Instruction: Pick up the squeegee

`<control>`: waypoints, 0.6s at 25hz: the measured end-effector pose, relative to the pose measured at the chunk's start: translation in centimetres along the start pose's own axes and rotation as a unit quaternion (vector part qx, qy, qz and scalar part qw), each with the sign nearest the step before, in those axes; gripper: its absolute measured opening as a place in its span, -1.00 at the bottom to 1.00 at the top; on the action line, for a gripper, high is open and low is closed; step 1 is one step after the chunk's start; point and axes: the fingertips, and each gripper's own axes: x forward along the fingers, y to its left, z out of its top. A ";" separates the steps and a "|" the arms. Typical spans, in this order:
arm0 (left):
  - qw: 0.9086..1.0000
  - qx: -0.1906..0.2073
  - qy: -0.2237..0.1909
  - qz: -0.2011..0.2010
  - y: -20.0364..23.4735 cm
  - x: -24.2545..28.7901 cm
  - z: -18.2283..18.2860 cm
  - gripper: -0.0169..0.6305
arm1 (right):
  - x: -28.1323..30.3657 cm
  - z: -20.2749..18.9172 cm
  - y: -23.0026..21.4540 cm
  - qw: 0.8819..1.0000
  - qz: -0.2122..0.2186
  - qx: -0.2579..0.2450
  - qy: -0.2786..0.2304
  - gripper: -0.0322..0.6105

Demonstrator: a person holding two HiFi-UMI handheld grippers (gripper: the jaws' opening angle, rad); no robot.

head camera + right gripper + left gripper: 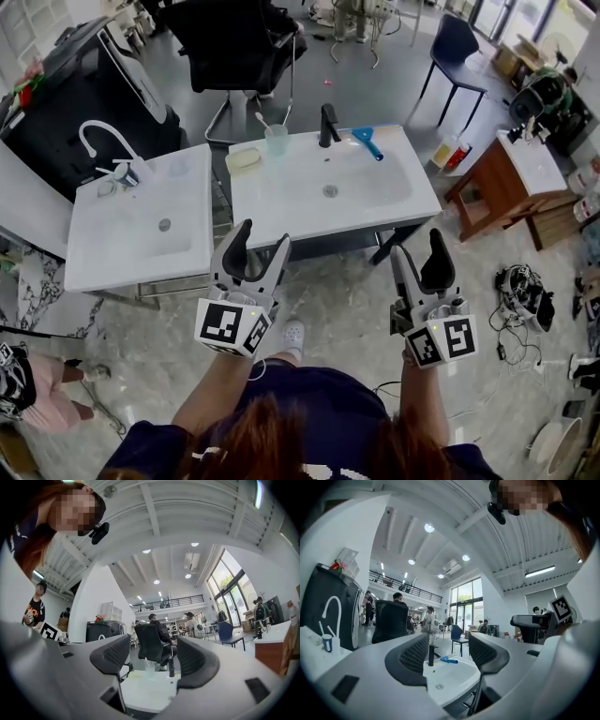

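Observation:
The blue squeegee (367,141) lies on the back rim of the right white sink (394,202), just right of the black faucet (328,125). In the left gripper view the squeegee (449,659) shows far off between the jaws, beside the faucet (431,656). My left gripper (262,246) is open and empty, held in front of the sink's near edge. My right gripper (417,248) is open and empty too, off the sink's front right corner. Both point level toward the sink, well short of the squeegee. The right gripper view shows the faucet (171,666) but not the squeegee.
A glass with a toothbrush (276,138) and a soap dish (244,159) stand on the sink's back left. A second sink with a white faucet (98,141) is at the left. A wooden table (506,187), floor cables (520,291) and a black office chair (234,47) surround them.

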 end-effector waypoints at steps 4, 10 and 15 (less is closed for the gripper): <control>1.000 0.006 -0.012 -0.017 4.3 5.3 1.0 -0.12 | 6.3 -0.1 -0.5 1.000 -0.006 -0.008 -0.009 0.10; 1.000 0.004 -0.004 -0.022 8.1 11.5 0.6 -0.12 | 12.3 -1.0 -3.2 1.000 -0.021 -0.011 0.002 0.10; 1.000 0.004 0.005 -0.009 10.4 15.9 -0.7 -0.12 | 16.6 -2.0 -6.9 1.000 -0.027 -0.006 0.002 0.09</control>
